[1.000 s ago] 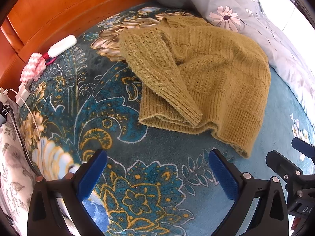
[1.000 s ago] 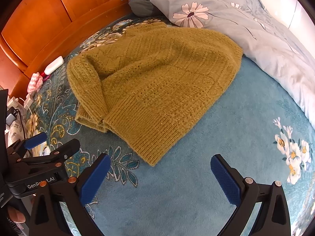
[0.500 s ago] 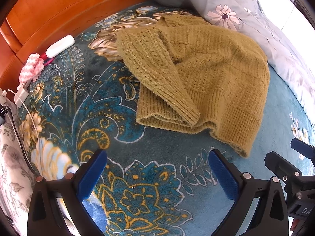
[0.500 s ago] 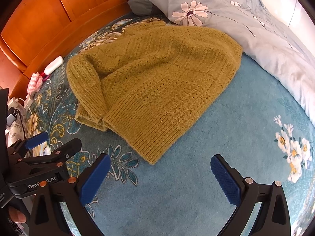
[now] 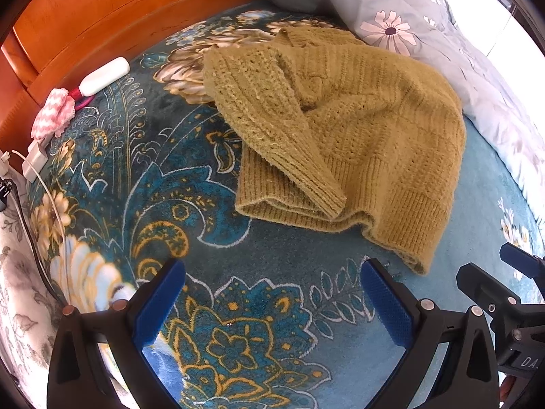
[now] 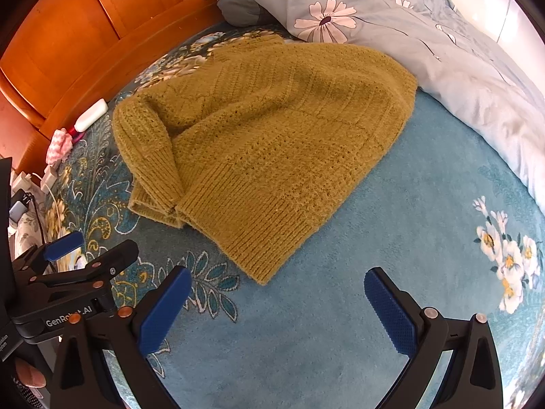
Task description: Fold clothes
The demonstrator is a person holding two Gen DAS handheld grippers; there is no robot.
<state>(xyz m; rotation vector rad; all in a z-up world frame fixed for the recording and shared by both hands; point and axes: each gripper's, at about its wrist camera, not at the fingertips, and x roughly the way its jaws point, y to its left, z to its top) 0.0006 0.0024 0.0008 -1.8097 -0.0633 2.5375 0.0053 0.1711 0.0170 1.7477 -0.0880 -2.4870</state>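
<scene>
An olive-green knitted sweater (image 5: 368, 143) lies on the bed, partly folded, with one sleeve (image 5: 272, 129) laid across its front. In the right wrist view the same sweater (image 6: 272, 136) spreads wide, its ribbed hem corner (image 6: 262, 272) nearest the camera. My left gripper (image 5: 272, 289) hangs open above the patterned blanket, short of the hem, holding nothing. My right gripper (image 6: 277, 296) is open too, just in front of the hem corner, empty. Each gripper shows at the edge of the other's view.
A teal floral blanket (image 5: 136, 187) covers the bed. A grey flowered duvet (image 6: 425, 44) is piled behind and right of the sweater. A wooden headboard (image 5: 102, 17) runs along the back. A white bottle (image 5: 104, 76), pink cloth (image 5: 54, 116) and charger cable (image 5: 37, 170) sit at the left edge.
Both grippers have stayed open and crept slightly toward the sweater, which lies unchanged.
</scene>
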